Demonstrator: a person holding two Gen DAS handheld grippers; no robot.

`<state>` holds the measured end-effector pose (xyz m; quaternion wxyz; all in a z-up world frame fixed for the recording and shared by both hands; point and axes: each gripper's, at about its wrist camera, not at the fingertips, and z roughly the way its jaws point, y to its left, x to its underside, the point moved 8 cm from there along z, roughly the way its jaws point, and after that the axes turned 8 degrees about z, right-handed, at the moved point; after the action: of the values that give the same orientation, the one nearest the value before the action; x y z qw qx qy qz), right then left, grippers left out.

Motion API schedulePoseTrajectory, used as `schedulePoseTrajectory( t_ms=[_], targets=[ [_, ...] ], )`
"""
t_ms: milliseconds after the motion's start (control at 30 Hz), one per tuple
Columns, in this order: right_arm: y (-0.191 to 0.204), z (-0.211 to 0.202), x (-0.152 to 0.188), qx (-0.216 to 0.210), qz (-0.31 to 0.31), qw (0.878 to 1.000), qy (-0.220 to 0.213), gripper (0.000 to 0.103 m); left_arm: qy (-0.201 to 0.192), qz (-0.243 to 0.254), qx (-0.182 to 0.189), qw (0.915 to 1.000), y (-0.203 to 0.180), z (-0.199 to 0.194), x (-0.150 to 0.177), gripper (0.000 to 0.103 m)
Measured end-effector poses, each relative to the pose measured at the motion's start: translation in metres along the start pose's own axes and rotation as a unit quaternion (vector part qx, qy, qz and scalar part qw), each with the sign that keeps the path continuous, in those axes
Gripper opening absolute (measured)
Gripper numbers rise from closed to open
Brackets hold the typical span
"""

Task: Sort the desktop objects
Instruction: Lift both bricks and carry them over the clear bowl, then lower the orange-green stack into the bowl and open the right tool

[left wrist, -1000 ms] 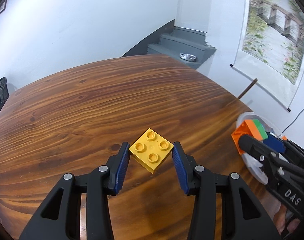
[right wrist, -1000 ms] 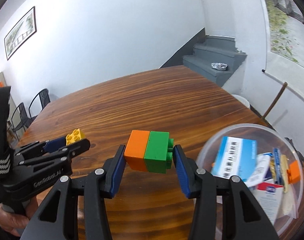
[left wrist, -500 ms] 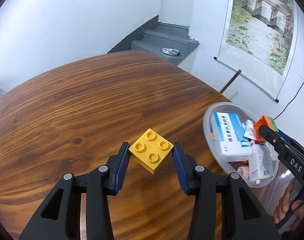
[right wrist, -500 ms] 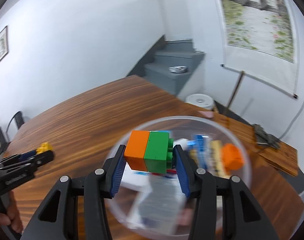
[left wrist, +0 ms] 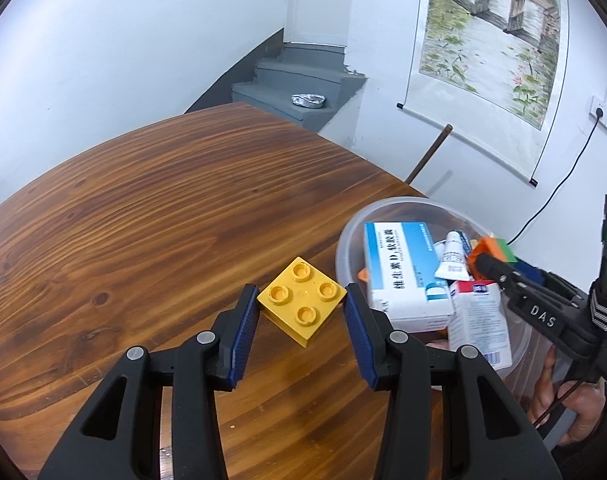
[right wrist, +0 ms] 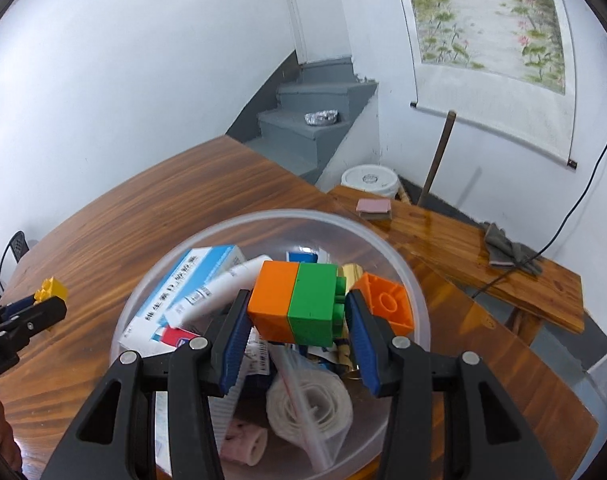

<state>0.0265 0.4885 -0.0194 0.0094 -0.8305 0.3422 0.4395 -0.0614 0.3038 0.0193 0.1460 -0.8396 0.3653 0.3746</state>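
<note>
Toy bricks are in both grippers: the right gripper [right wrist: 297, 316] is closed on an orange-and-green brick pair [right wrist: 297, 306], orange half against its left pad and the green half's studs against the right pad, and holds it above the middle of a clear plastic bowl [right wrist: 417, 292]. Inside the bowl lie a blue-and-white medicine box [right wrist: 183, 286], a white tube [right wrist: 219, 290], a loose orange brick [right wrist: 387, 304] just right of the held pair, a rolled bandage in a plastic bag [right wrist: 309, 408] and a pinkish roll [right wrist: 243, 442] near the front wall. The left gripper [left wrist: 301, 314] is closed on a yellow four-stud brick [left wrist: 299, 306], gripped corner to corner with its studs up, held over the wooden bench [left wrist: 143, 220] just left of the bowl's rim. From the left wrist view the right gripper reaches in from the right over the bowl's far side. A second plank bench [right wrist: 483, 260] stands beyond the bowl with a pink sponge [right wrist: 373, 207] and a grey rag [right wrist: 507, 248] on it, and a white bucket [right wrist: 369, 180] sits on the floor near grey steps [right wrist: 315, 120]
</note>
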Motion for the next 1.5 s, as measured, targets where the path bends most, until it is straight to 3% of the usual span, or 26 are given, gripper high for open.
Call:
schedulePoseTrajectory(
  t_ms=[833,1500],
  targets=[
    [-0.003,-0.020,-0.005,-0.045,0.020,0.998,-0.034,0.052,0.007,0.015,0.036,0.9992,-0.041,0.023,-0.013,0.047],
    [-0.011,-0.026,-0.011,-0.027,0.034,0.997,-0.059,0.052,0.010,0.026,0.068,0.9973,-0.062,0.021,-0.015,0.047]
  ],
)
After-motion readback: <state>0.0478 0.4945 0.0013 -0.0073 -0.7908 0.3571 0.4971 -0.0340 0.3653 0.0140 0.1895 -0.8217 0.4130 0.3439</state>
